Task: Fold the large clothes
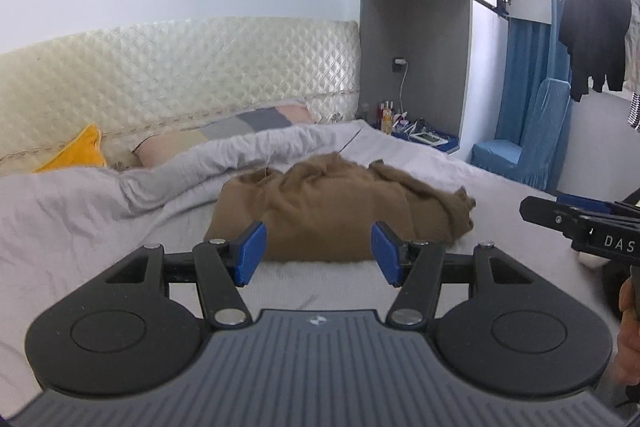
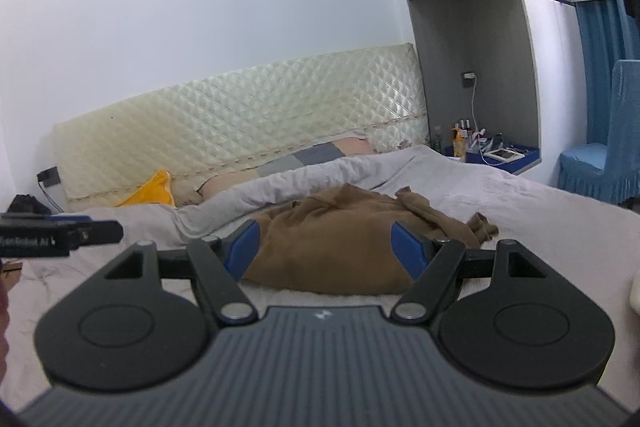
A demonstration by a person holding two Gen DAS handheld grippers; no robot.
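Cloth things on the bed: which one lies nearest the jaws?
The crumpled brown garment, just beyond both open jaws; the yellow cloth and patchwork pillow sit back by the headboard.

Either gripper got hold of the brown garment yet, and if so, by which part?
No, nothing is held. The left gripper and right gripper both stand open short of the brown garment, which lies crumpled on the bed.

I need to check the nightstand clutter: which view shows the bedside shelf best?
The right wrist view: the blue bedside shelf sits clear, with bottles and a small white device visible. The left wrist view shows the same shelf smaller and more crowded.
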